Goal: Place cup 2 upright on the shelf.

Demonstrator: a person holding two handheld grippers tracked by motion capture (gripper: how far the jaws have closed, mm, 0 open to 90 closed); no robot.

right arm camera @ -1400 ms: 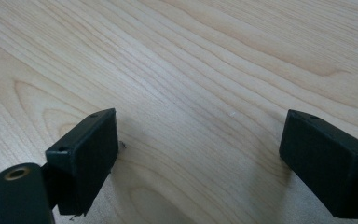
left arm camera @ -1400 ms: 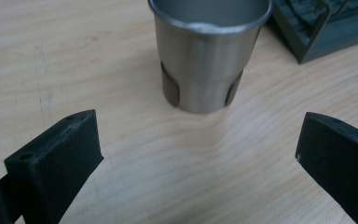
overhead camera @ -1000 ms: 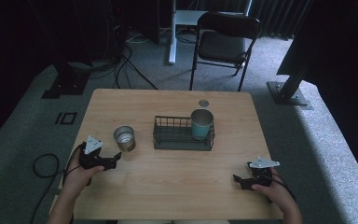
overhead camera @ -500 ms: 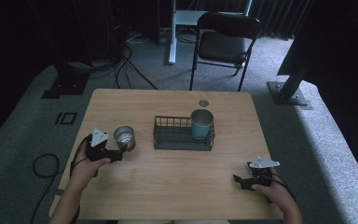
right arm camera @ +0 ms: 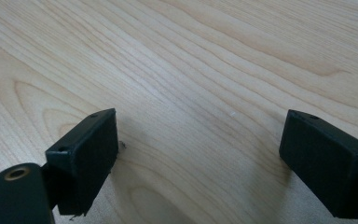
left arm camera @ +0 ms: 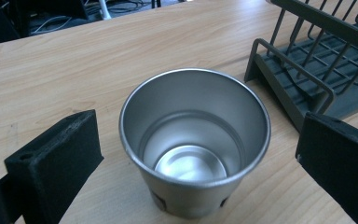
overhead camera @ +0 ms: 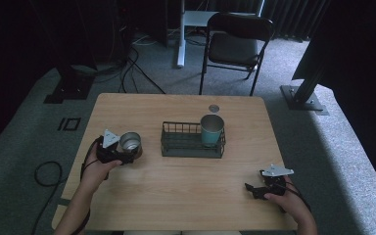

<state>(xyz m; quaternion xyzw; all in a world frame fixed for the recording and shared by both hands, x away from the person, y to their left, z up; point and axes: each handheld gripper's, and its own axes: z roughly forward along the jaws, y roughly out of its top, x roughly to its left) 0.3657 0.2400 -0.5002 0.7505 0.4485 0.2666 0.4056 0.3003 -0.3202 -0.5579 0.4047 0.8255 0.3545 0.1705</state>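
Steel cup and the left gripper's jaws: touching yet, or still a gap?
Apart. The left gripper view shows the steel cup standing between the open jaws of the left gripper, with bare table visible on both sides of it.

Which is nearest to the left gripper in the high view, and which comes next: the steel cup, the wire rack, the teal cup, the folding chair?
1. Steel cup, between the left gripper's jaws.
2. Wire rack, mid-table.
3. Teal cup, at the rack's right end.
4. Folding chair, beyond the table.
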